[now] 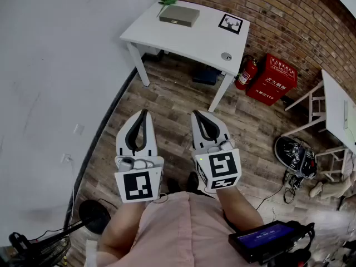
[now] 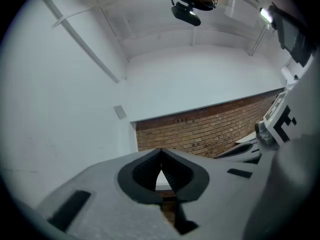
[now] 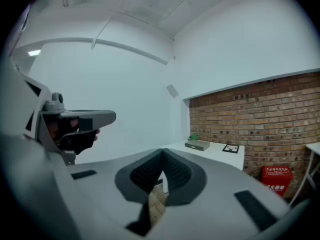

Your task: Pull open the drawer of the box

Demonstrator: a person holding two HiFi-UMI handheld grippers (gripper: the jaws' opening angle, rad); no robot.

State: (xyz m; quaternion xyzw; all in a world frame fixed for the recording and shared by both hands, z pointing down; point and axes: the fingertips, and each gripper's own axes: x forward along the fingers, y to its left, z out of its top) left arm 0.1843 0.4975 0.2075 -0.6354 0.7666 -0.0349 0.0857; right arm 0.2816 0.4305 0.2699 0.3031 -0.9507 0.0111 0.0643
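We hold the white left gripper (image 1: pixel 144 113) and white right gripper (image 1: pixel 196 115), jaws pressed together, empty; the flat grey box (image 1: pixel 179 15), drawer apparently shut, lies well apart on the white rectangular table (image 1: pixel 206 35)

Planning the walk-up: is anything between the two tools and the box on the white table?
Nothing visible: only wood floor lies between the left tool, the right tool and the table where the box sits.

Box (image 1: pixel 179 15) on table (image 1: pixel 183 38), far-left part | marker card (image 1: pixel 231 23) on same table, right of box | fire extinguisher (image 1: pixel 247 72) right of table, by brick wall (image 1: pixel 289 21) | left gripper (image 1: pixel 143 113), right gripper (image 1: pixel 196 114) side by side, well short of table.
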